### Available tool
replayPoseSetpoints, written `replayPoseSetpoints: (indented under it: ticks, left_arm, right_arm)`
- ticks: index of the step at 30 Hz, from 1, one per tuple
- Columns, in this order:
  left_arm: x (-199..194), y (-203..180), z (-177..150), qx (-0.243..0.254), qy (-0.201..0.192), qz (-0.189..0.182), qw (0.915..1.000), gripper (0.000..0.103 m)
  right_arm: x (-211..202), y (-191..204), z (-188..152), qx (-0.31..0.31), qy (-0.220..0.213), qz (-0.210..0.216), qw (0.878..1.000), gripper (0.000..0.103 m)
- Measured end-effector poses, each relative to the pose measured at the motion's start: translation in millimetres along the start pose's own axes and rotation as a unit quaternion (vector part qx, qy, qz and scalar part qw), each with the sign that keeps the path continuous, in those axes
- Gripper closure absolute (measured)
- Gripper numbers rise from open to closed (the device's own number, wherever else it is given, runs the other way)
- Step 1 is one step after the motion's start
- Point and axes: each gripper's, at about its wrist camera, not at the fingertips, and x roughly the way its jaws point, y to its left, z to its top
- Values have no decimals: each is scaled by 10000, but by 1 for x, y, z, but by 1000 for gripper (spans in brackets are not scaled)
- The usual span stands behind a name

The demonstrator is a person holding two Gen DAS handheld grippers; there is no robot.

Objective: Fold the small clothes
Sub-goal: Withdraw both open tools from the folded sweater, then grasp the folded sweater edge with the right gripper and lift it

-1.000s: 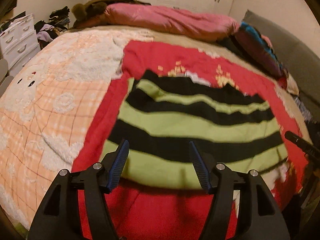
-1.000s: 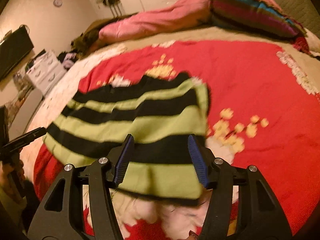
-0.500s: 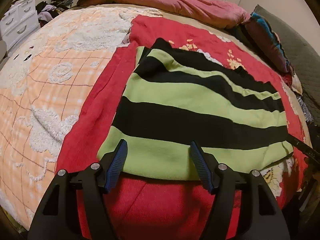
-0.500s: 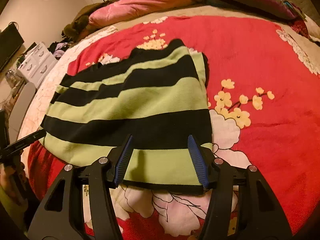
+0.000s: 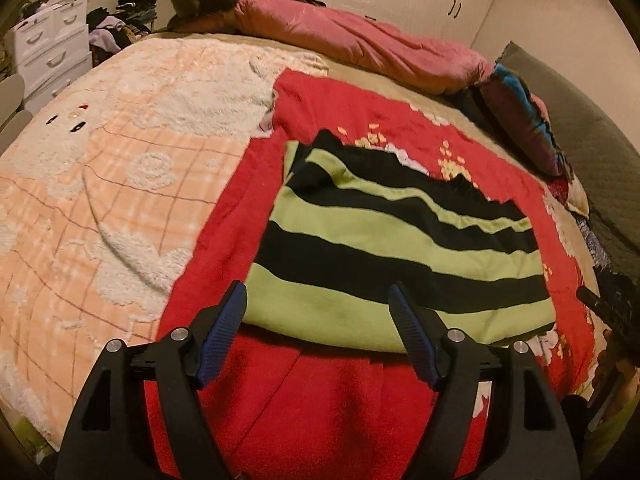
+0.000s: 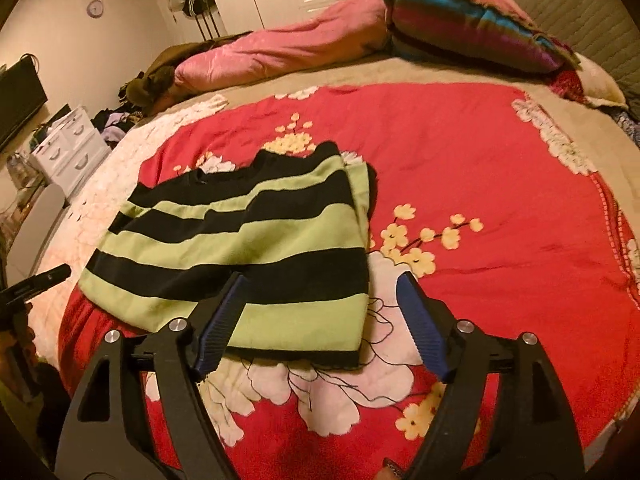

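Note:
A small green-and-black striped sweater (image 5: 400,248) lies flat on a red flowered blanket (image 5: 352,392), sleeves tucked in; it also shows in the right wrist view (image 6: 240,248). My left gripper (image 5: 318,330) is open and empty, hovering just before the sweater's near hem at its left part. My right gripper (image 6: 320,320) is open and empty, above the hem's right corner. The tip of the other gripper shows at the right edge of the left view (image 5: 600,306) and at the left edge of the right view (image 6: 40,278).
The bed carries a peach and white fleece blanket (image 5: 100,200) to the left, a rolled pink quilt (image 5: 352,40) at the head and a striped pillow (image 6: 460,28) at the right. White drawers (image 5: 52,44) stand beside the bed.
Both grippers dipped close over the sweater's hem and have now drawn back and up from it. The sweater lies settled flat, its right sleeve edge folded in.

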Motion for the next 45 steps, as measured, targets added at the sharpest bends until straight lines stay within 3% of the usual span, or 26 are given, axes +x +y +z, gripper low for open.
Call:
replayPoseSetpoints:
  ticks: [3,15,22,34,41,45]
  left_arm:
    - [-11,3,4,-27,-117,24,9999,30]
    - [-51,20,11,-63,-547,176,9983,11]
    - [-63,29,15,-95,-685,284,9972,7]
    - [-52,58,14,-433,-538,387,9969,5]
    - [-35,76,11,-603,-335,440,9966,5]
    - [-29,86,11,-741,-258,455,9959,5]
  right_arm:
    - [-16,7,3,-28,-166,29,9999,28]
    - [-55,75,12,-661,-623,262,9955,10]
    - [-56,116,7,-1027,-638,426,9918,9]
    - [-26,201,-19,-1834,-361,725,9797,9]
    - [11,250,-41,-2305,-64,869,9692,9]
    - [41,275,-54,-2547,208,573,9651,9]
